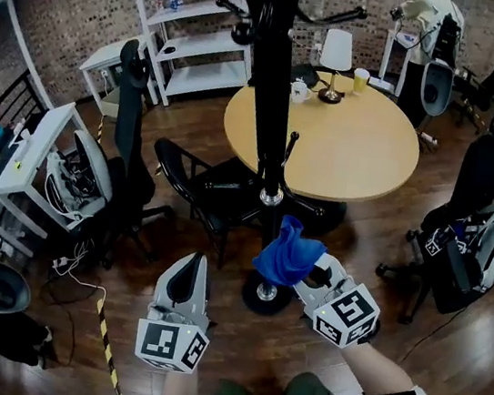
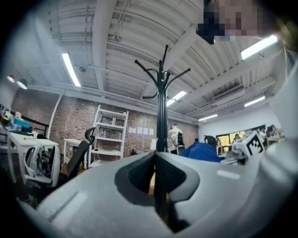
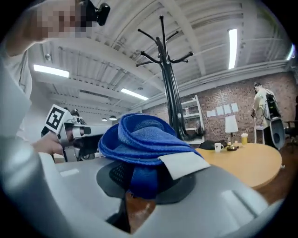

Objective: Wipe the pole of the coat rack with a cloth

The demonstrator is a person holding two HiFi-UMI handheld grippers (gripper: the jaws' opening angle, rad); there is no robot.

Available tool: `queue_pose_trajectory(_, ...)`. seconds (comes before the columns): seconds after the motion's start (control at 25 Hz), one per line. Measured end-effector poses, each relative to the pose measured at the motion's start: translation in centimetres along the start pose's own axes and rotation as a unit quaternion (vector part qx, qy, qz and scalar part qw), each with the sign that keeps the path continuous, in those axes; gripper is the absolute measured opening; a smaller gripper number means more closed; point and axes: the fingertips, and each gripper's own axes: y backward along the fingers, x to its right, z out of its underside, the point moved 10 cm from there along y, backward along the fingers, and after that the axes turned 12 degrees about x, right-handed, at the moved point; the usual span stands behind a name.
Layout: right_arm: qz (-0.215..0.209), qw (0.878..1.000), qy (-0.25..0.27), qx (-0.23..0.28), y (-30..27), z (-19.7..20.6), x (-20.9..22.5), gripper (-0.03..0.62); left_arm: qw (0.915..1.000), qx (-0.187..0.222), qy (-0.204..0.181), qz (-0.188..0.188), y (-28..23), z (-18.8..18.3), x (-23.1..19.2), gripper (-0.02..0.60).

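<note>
The black coat rack pole [image 1: 270, 103] rises from its round base [image 1: 264, 298] on the wood floor, with curved hooks at the top [image 2: 160, 69]. A blue cloth [image 1: 287, 253] is bunched in my right gripper [image 1: 312, 275], which is shut on it and holds it just right of the pole's lower part; I cannot tell whether they touch. In the right gripper view the cloth [image 3: 139, 139] covers the jaws, with the pole [image 3: 170, 93] behind it. My left gripper [image 1: 188, 273] hangs left of the base, shut on nothing, and its view looks up the pole [image 2: 161, 116].
A round wooden table [image 1: 355, 153] with a lamp [image 1: 335, 63] and cups stands behind the pole. A black chair [image 1: 202, 190] sits left of the pole, with office chairs [image 1: 461, 242] on the right. White shelves [image 1: 194, 28] stand at the back left. Striped tape [image 1: 108, 355] crosses the floor.
</note>
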Motion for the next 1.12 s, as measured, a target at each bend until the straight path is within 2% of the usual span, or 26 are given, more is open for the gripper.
queue_pose_trajectory(0.12, 0.01, 1.0, 0.01, -0.005, -1.1, -10.5, -1.7, 0.103, 0.9998, 0.002, -0.005, 0.017, -1.7, -10.6, 1.8, 0.0)
queue_pose_trajectory(0.2, 0.011, 1.0, 0.012, 0.002, -2.7, -17.4, -2.4, 0.102, 0.9998, -0.003, -0.008, 0.017, -2.8, -16.4, 2.3, 0.0)
queue_pose_trajectory(0.32, 0.02, 1.0, 0.012, 0.009, -3.4, -25.6, -4.1, 0.103, 0.9994, -0.011, -0.006, 0.031, -3.8, -22.5, 2.7, 0.0)
queue_pose_trajectory(0.4, 0.024, 1.0, -0.009, 0.008, -3.6, -28.9, -5.0, 0.103, 0.9985, -0.006, -0.005, 0.055, -4.6, -25.2, 2.8, 0.0)
queue_pose_trajectory(0.56, 0.024, 0.999, -0.045, 0.012, -2.8, -30.4, -7.9, 0.103, 0.9978, -0.001, -0.002, 0.066, -3.3, -26.8, 1.8, 0.0)
queue_pose_trajectory(0.84, 0.043, 0.999, -0.023, 0.005, -0.9, -29.3, -10.8, 0.103, 0.9966, -0.019, 0.004, 0.08, -0.8, -25.9, 0.9, 0.0)
queue_pose_trajectory(1.0, 0.065, 0.997, -0.047, 0.002, -0.2, -28.7, -12.0, 0.104, 0.9949, -0.03, 0.0, 0.096, 0.5, -26.1, 0.4, 0.0)
queue_pose_trajectory(1.12, 0.06, 0.997, -0.041, 0.016, 1.6, -29.5, -12.8, 0.104, 0.9956, -0.019, -0.013, 0.091, 2.0, -27.0, 1.6, 0.0)
